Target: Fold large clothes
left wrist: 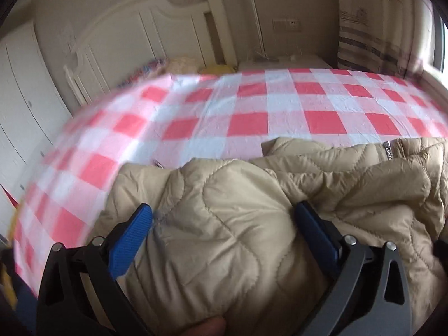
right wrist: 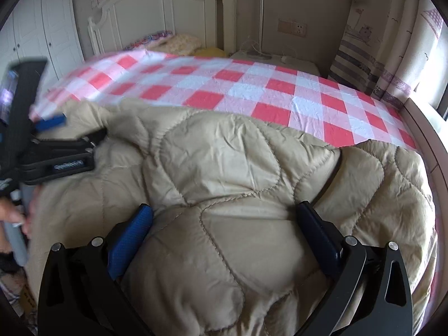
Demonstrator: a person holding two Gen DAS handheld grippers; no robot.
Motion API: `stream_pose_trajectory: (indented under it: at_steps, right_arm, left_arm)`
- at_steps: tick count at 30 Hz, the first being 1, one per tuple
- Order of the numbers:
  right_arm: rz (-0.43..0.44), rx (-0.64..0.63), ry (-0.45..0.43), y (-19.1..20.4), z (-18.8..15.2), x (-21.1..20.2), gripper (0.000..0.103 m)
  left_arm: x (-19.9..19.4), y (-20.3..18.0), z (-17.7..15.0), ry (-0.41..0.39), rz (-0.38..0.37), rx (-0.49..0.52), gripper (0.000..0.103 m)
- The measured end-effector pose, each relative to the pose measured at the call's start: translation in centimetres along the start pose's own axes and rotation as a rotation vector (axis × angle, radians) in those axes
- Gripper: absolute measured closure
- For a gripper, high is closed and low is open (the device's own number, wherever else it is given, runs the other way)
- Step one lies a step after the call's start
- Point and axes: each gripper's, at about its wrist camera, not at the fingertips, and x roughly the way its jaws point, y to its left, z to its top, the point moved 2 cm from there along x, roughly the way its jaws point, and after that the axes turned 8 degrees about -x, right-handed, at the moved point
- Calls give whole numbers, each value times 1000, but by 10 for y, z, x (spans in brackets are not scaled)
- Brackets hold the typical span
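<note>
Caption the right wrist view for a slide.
Right gripper, jaws open, over a beige quilted jacket on a red-checked bed sheet; left gripper at far left.

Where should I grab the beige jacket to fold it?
Judging by its pose, take the jacket at its far edge by the checked sheet, coming from above. That edge lies free and puffy, so it should pinch easily and pull toward you.
</note>
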Motion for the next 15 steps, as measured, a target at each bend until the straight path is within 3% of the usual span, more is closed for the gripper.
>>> stream_pose_trajectory:
  at_steps: [4, 7, 9, 10, 11, 12, 15]
  right_arm:
    - [-21, 109, -117, -23, 0, -41, 5]
    - [-159, 118, -149, -41, 2, -59, 5]
    - [-245, 129, -104, -54, -3, -53, 5]
    - [-276, 141, -32, -61, -11, -37, 5]
    - [-263, 150, 37, -66, -19, -17, 4]
    - [-197, 176, 68, -71, -26, -3, 4]
    - [-169, 207, 79, -78, -23, -8, 5]
  left_arm:
    - [-1, 8, 0, 0, -22, -33, 2]
    - [-4, 6, -1, -3, -19, -30, 2]
    - [-7, 4, -1, -2, -21, -32, 2]
    - [-5, 5, -3, -3, -22, -32, 2]
    - [-5, 5, -4, -6, -25, -33, 2]
    - [-3, 6, -3, -8, -27, -34, 2]
    - [-2, 7, -2, -7, -24, -34, 2]
